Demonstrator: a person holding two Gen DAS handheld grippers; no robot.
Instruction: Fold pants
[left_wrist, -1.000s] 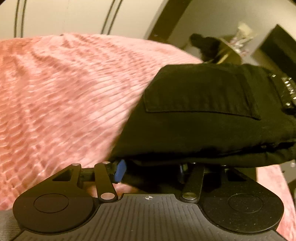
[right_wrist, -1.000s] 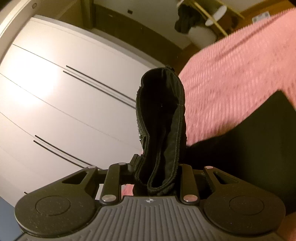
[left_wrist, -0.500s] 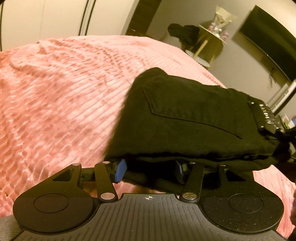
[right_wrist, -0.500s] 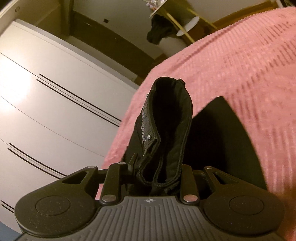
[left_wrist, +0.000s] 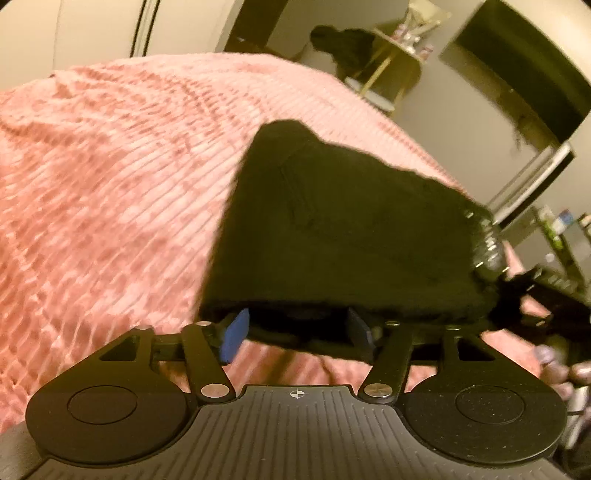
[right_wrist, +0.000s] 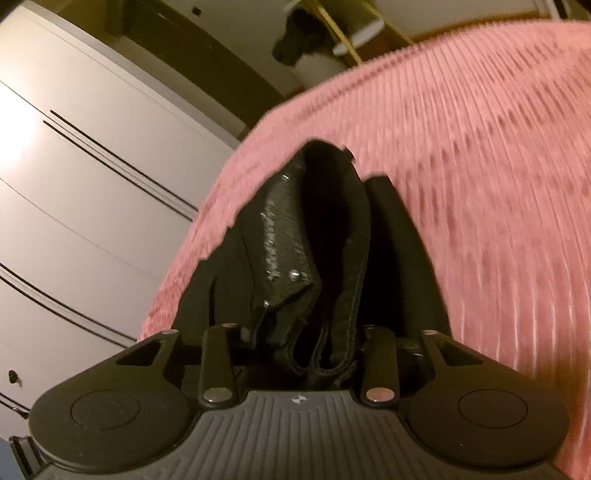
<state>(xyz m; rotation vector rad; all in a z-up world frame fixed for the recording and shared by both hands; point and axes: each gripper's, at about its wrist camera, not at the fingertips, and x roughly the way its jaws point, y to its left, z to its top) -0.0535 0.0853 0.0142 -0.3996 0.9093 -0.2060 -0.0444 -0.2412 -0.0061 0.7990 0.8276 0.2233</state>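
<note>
**Letting go of the folded stack**

Pink bed (left_wrist: 110, 192) underneath, black pants (left_wrist: 343, 229) folded on it. Left gripper (left_wrist: 295, 330) opening, the bundle's edge between its blue pads (left_wrist: 233, 336) — right gripper (right_wrist: 295, 347) opening too, waistband (right_wrist: 291, 236) between its fingers. Best play: finish releasing, then draw back low and straight so nothing snags.

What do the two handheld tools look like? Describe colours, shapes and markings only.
Both tools match. The left tool has a dark grey ribbed body with a small crosshair mark, two round black discs at its sides, black linkage arms with silver rivets, and blue pads. The right tool shows the same ribbed body, discs and rivets; its pads are hidden by cloth. No cables or sleeves are visible.
</note>
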